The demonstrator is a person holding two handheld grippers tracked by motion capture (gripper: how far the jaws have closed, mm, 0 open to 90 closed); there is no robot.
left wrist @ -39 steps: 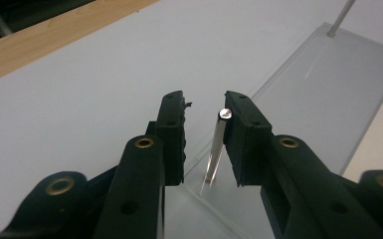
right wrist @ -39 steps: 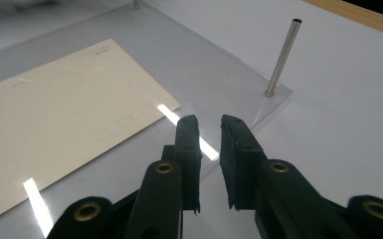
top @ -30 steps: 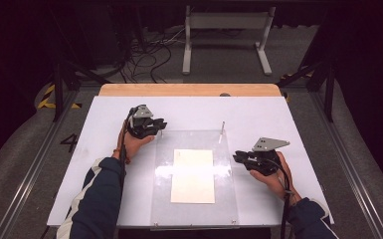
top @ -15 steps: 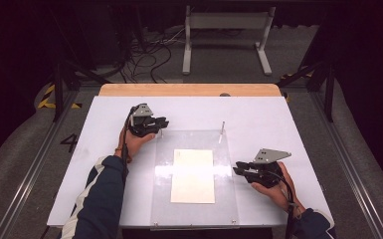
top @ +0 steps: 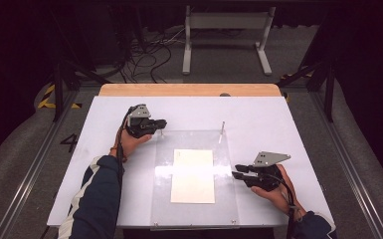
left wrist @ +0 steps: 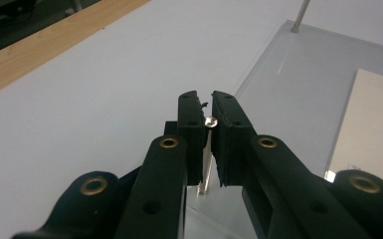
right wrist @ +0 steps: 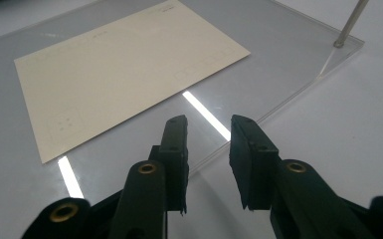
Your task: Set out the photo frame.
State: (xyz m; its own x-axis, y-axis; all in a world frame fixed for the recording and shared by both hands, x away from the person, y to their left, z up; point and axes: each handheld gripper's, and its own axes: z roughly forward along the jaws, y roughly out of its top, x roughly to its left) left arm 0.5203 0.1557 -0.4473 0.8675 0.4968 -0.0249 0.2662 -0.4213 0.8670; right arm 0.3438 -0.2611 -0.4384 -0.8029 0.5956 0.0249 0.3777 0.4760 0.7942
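My right jaws (top: 239, 172) slid nearer, opening a little, empty, at the plate's (top: 194, 211) right edge. My left jaws (left wrist: 205, 107) just squeezed the upright pin (left wrist: 206, 154).

A white bench (top: 104, 149) carries a clear acrylic plate (top: 229, 199) at its near middle, cream sheet (top: 194, 175) centred there.
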